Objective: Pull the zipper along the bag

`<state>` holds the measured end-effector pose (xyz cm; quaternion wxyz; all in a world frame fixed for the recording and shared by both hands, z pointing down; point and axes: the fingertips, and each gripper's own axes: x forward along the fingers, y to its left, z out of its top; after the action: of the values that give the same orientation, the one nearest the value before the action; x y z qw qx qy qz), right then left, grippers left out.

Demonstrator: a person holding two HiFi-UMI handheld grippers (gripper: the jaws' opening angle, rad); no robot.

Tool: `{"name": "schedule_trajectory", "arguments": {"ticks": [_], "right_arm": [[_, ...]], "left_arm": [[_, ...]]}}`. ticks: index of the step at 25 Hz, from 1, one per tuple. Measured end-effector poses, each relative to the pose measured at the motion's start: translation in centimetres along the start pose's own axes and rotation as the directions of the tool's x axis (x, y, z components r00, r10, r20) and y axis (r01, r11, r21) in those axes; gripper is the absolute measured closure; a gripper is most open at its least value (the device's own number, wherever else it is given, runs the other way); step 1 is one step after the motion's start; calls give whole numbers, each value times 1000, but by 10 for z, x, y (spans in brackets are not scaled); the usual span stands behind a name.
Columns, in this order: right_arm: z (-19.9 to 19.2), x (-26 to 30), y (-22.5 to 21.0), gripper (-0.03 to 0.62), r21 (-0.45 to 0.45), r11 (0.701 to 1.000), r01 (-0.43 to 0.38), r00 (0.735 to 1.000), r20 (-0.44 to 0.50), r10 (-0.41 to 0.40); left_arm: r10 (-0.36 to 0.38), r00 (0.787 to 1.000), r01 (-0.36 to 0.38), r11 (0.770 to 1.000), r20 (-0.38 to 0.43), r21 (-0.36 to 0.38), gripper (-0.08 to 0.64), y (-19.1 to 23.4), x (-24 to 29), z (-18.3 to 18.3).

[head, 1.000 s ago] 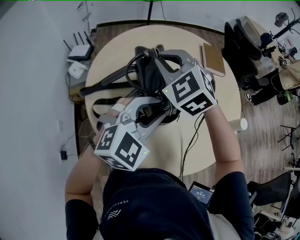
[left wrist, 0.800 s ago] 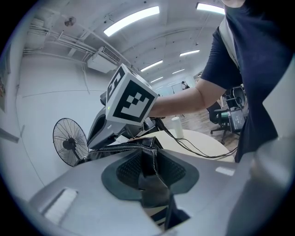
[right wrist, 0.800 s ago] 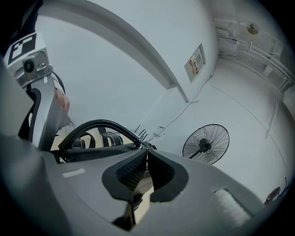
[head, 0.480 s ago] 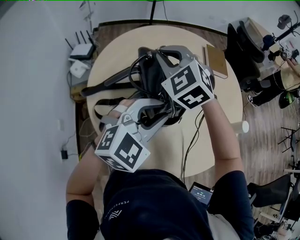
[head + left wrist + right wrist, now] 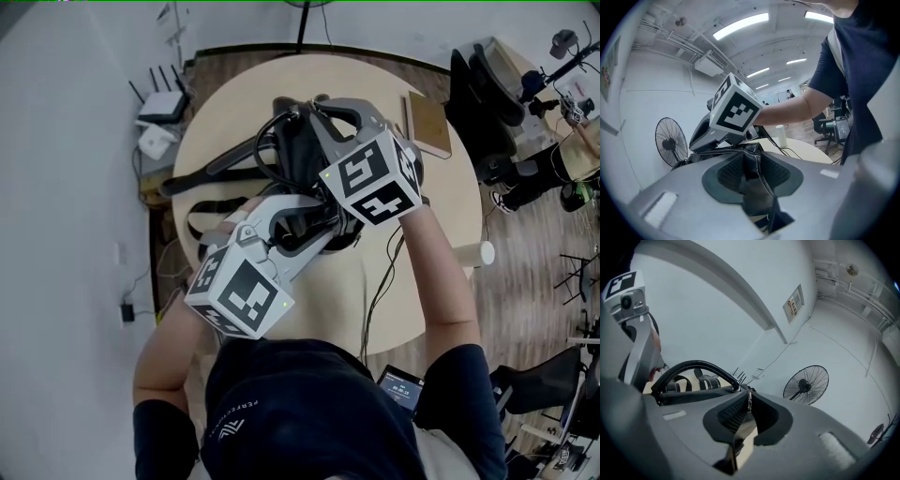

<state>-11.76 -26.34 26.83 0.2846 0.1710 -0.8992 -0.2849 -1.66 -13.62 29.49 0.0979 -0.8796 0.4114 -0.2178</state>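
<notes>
I see a round pale table [image 5: 225,112] with the black bag [image 5: 295,155] lying near its middle. A brown notebook [image 5: 427,122] lies right of the bag, and a black cable [image 5: 378,295] trails from the bag toward me.

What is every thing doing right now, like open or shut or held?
Bag: on the round table, handle arched up.
Left tongs: opening, bag fabric between them.
Right tongs: opening, zipper pull between them.
Notebook: closed, flat.
White cup: upright at table's edge.
</notes>
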Motion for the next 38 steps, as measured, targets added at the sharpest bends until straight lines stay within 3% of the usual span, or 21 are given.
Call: {"name": "schedule_trajectory", "arguments": {"ticks": [14, 21, 28, 33, 38], "right_arm": [[-15, -33, 2, 551, 64, 996, 58, 998, 1, -58], [-14, -58, -2, 550, 110, 987, 118, 992, 32, -122], [-20, -92, -3, 570, 244, 951, 190, 976, 60, -211], [-26, -114, 3, 588, 334, 916, 222, 961, 83, -263], [-36, -132, 9, 589, 443, 864, 238, 947, 93, -308]], "left_arm": [[24, 996, -19, 998, 87, -58, 427, 5, -12, 9], [97, 988, -84, 990, 117, -115, 465, 22, -23, 6], [226, 967, -198, 958, 119, -208, 525, 58, -38, 3], [261, 958, -216, 928, 117, -302, 543, 64, -41, -2], [343, 936, -290, 883, 85, -370, 543, 74, -50, -9]]}}
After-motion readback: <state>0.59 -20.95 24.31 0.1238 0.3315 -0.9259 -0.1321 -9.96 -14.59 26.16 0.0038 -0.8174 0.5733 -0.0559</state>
